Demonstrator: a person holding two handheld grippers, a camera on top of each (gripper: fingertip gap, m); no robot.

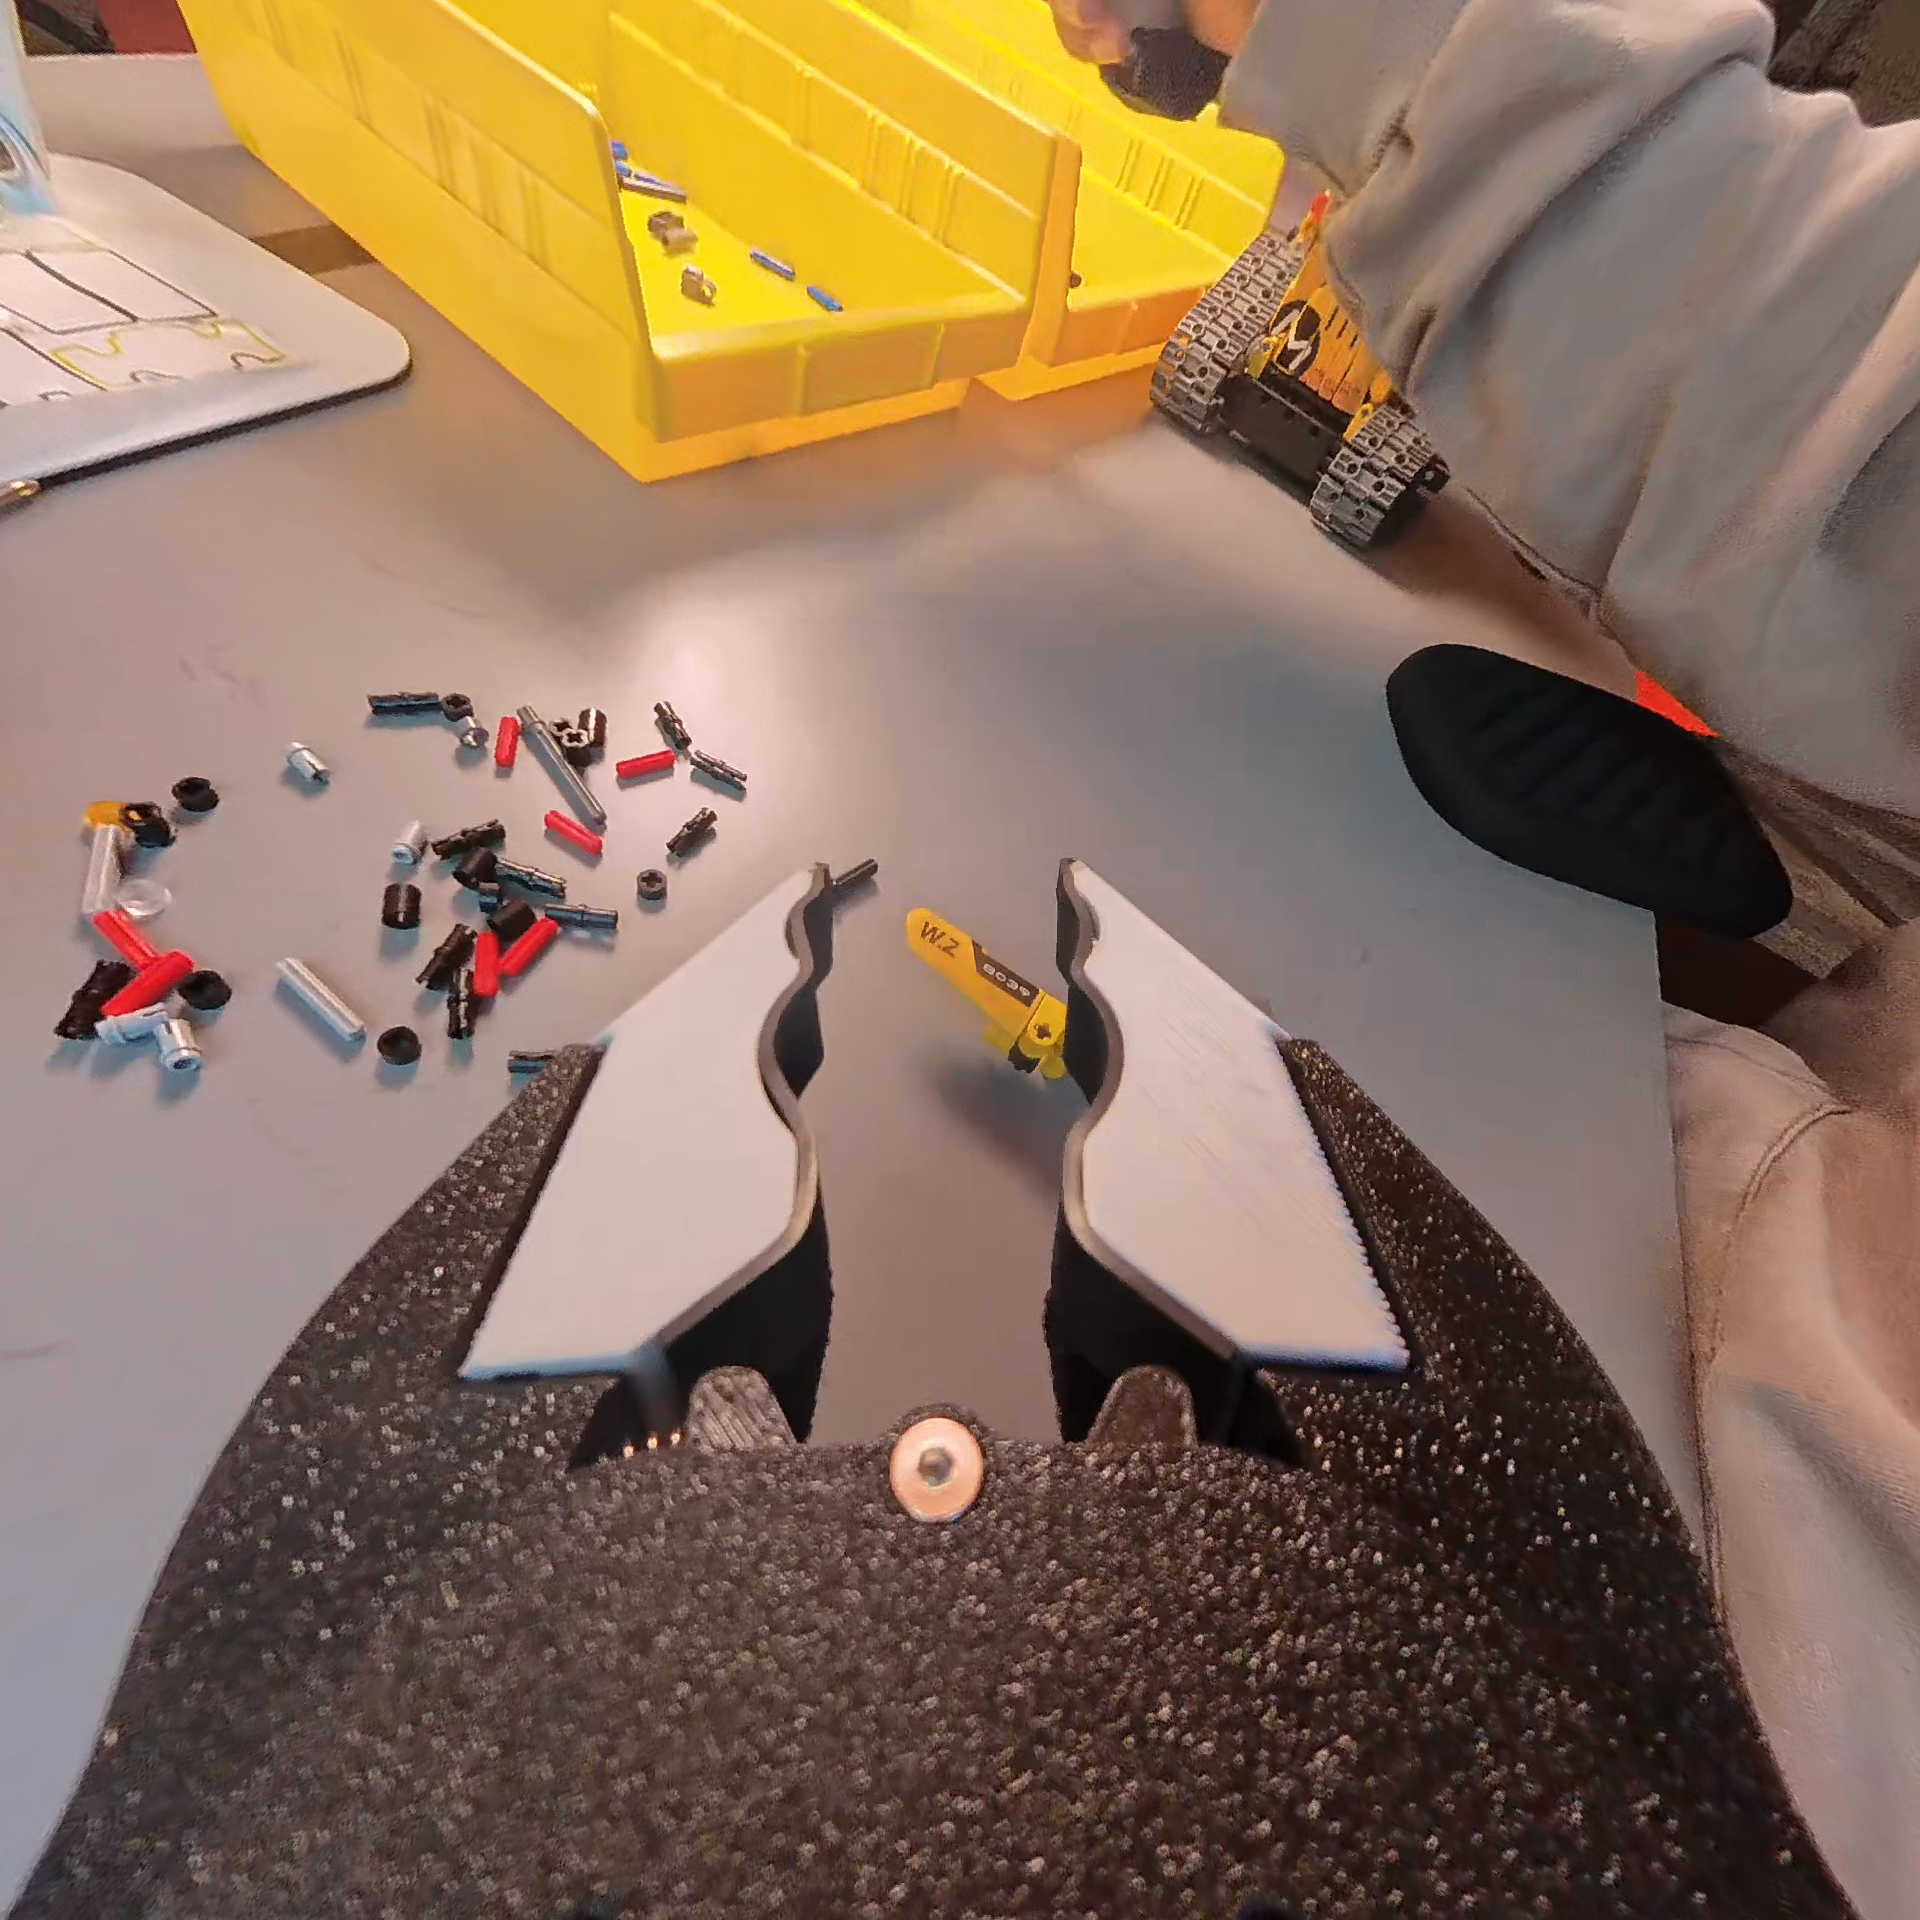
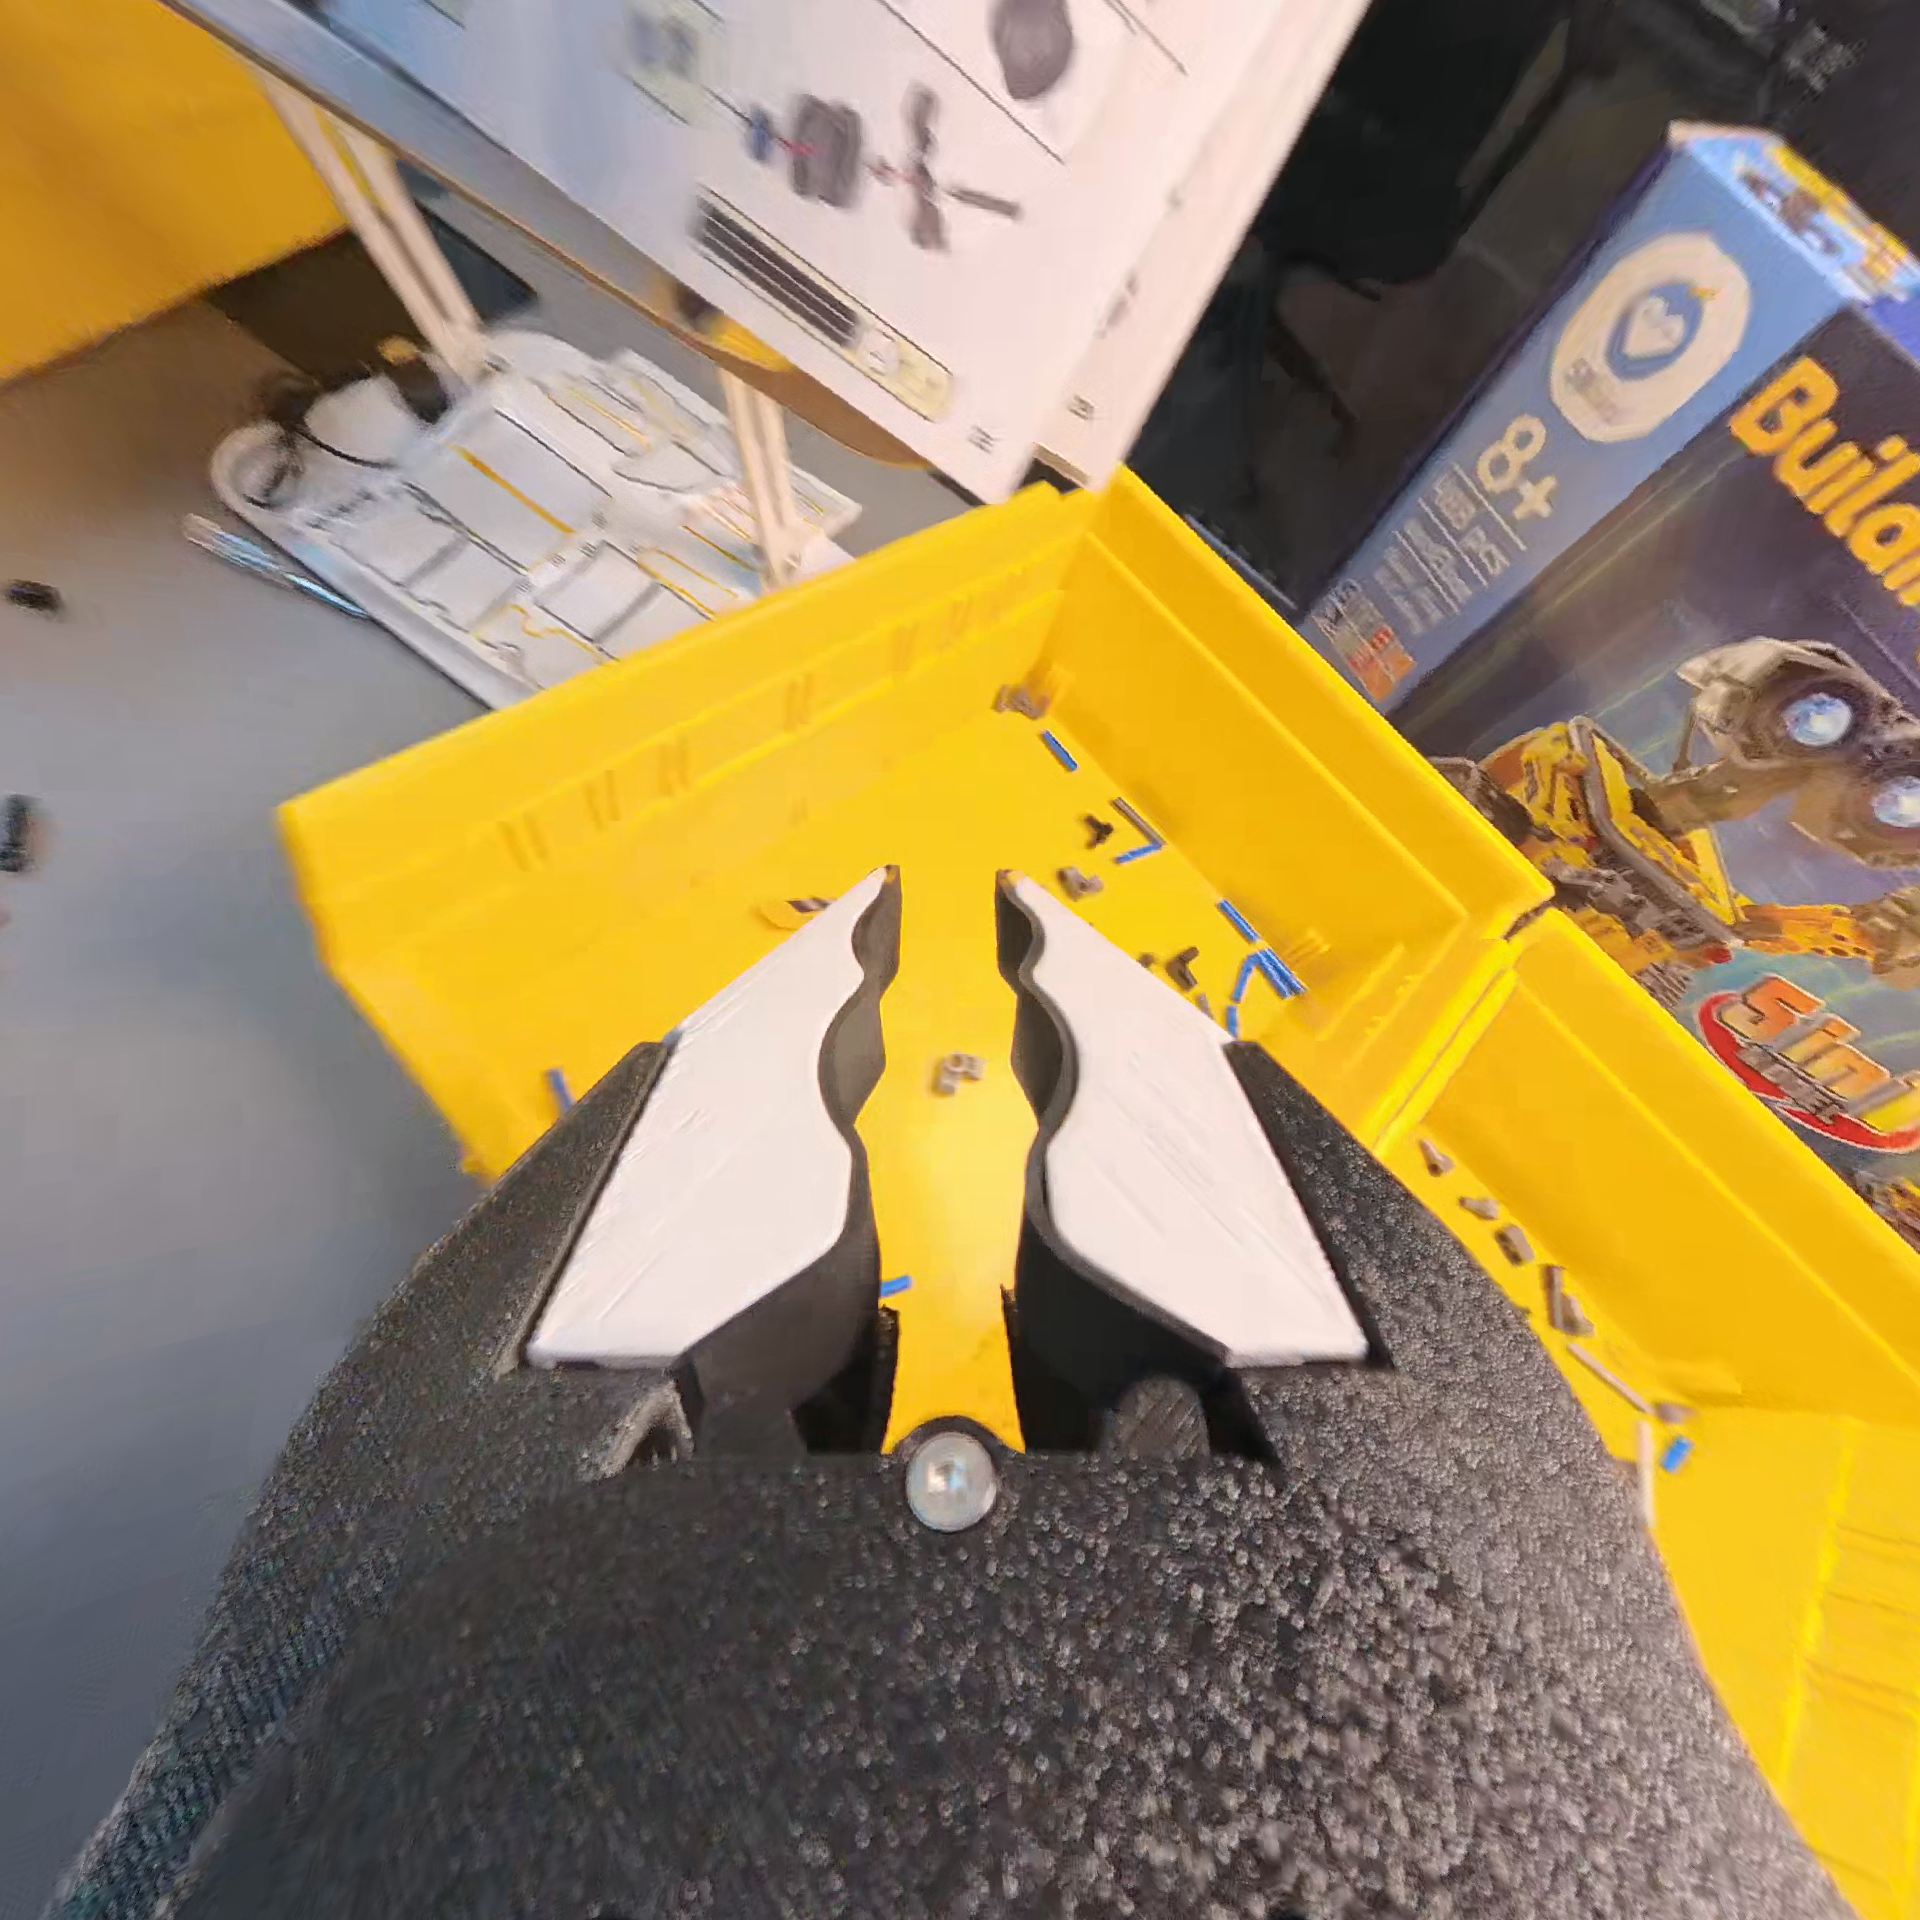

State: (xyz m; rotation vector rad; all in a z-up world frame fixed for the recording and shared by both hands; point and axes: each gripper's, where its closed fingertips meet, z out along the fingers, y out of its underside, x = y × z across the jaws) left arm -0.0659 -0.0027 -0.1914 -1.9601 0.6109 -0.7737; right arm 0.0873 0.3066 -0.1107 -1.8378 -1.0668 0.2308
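The left gripper (image 1: 945,868) is spread wide, grasping nothing, above the grey tabletop (image 1: 935,644). A small yellow printed plastic beam piece (image 1: 982,971) lies between its fingers, close to the right finger; whether it touches is unclear. Left of that beam lies a scatter of small black, red and grey pins (image 1: 416,883).

The right gripper (image 2: 945,878), jaws narrowly parted and empty, hovers over the yellow plastic divided bin (image 2: 665,831), whose floor carries small grey and blue parts (image 2: 1195,914).

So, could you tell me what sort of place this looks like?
Probably a hobby or workshop table for building a brick model: loose small pins on the grey table, yellow sorting bins, and a half-built tracked model.
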